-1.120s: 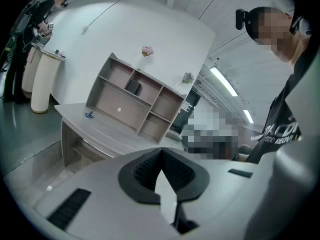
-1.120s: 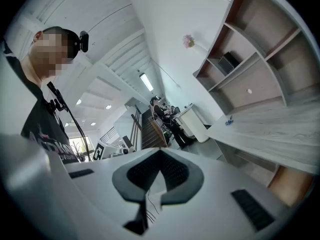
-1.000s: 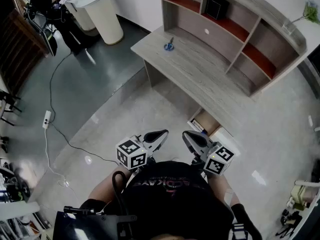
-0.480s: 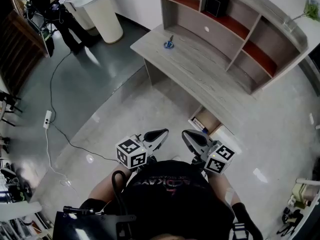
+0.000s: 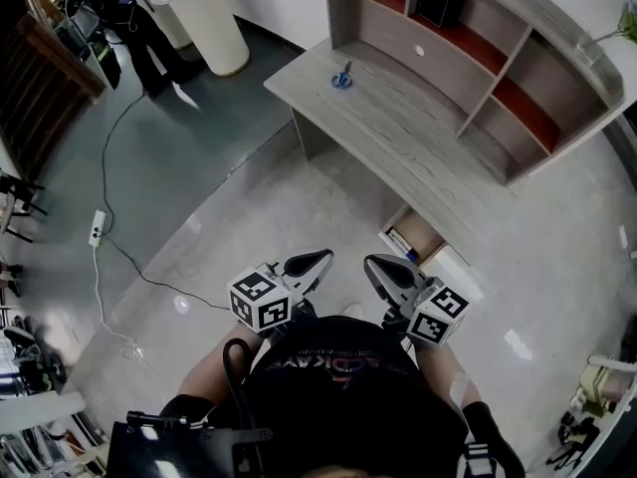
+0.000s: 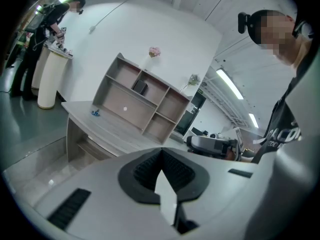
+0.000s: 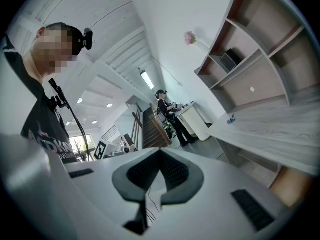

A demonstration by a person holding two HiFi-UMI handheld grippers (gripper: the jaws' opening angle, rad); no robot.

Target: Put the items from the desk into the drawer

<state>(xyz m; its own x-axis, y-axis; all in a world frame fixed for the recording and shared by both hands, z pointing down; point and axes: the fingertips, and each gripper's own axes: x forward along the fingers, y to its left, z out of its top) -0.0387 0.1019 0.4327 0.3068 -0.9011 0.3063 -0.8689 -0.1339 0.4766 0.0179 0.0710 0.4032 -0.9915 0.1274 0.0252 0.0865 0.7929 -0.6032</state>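
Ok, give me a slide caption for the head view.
Shut and empty, the left claw and right claw face the desk with blue scissors; drawer open.

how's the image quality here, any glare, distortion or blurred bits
Head view: strong fisheye bows the desk edge, and bright spots glare on the glossy floor; the scissors are sharp but tiny. Left gripper view: dark round vignette, leaning shelf unit, blown-out light strips, a mosaic patch over a face. Right gripper view: same vignette and patch, desk tilted.
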